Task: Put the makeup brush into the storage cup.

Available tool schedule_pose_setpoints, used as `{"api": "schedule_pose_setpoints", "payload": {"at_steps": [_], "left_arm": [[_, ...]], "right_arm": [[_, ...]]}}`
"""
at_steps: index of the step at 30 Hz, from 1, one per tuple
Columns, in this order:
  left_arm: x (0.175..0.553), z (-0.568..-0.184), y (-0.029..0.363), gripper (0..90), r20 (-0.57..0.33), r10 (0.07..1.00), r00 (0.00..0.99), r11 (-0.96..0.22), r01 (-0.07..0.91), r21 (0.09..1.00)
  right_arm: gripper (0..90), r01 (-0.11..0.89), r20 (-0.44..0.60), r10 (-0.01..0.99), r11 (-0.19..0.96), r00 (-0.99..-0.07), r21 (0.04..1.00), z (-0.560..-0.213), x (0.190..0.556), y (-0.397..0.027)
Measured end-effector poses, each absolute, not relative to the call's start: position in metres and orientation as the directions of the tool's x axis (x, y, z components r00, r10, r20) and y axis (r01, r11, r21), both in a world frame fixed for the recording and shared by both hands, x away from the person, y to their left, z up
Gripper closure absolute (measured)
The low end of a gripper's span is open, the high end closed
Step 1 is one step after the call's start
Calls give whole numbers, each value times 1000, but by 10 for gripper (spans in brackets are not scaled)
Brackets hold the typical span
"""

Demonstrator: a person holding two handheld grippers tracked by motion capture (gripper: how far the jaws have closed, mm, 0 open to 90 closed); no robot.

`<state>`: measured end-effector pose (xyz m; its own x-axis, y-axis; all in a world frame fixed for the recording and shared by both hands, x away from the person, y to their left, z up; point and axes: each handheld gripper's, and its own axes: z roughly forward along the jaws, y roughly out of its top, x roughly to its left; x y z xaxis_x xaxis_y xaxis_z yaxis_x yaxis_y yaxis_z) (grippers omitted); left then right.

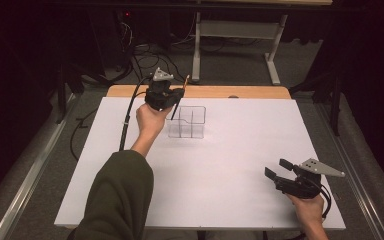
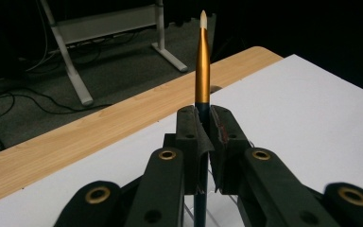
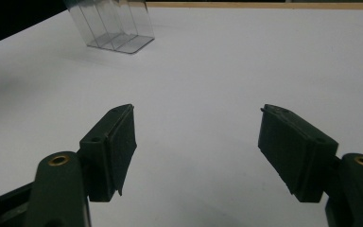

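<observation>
— Two claws, so which one carries something?

— The left claw (image 2: 203,124). Its matte black jaws are pressed together on a slim pen (image 2: 202,71), which stands upright between the rubbery pads. The upper barrel is a glossy gold, tapering to a pale rounded tip; below the pads the shaft turns dark and is cut off at the frame's bottom edge.

— And from above?

— In the high view that left claw (image 1: 179,95) hangs over the left front corner of a clear plastic organizer (image 1: 187,121), a boxy holder with thin dividing walls. The pen's dark lower end (image 1: 174,111) slants down toward it; I cannot tell whether the tip is inside a compartment or just in front of the wall.

— The other claw?

— The right claw (image 3: 196,146) gapes wide, nothing between its blocky jaws, low over the smooth white worktop (image 3: 227,71). In the high view it (image 1: 278,168) sits near the right front corner, well apart from the organizer. A strip of pale wood grain (image 1: 250,92) shows along the worktop's far edge.

— Anything unclear?

— The room beyond is dark; only grey frame legs (image 1: 196,55) and tangled cables (image 1: 145,57) on the floor are readable.
</observation>
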<state>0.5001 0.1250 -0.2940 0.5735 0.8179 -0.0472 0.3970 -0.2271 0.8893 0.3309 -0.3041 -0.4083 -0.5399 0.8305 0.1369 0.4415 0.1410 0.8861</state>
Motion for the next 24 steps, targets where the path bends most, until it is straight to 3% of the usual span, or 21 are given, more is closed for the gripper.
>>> {"api": "schedule_pose_setpoints", "payload": {"at_steps": [24], "left_arm": [[506,-302,127,831,-27,827,562,-241,397,886]], "right_arm": [[303,441,138,830,141,-541,886,-408,331,-304]]}}
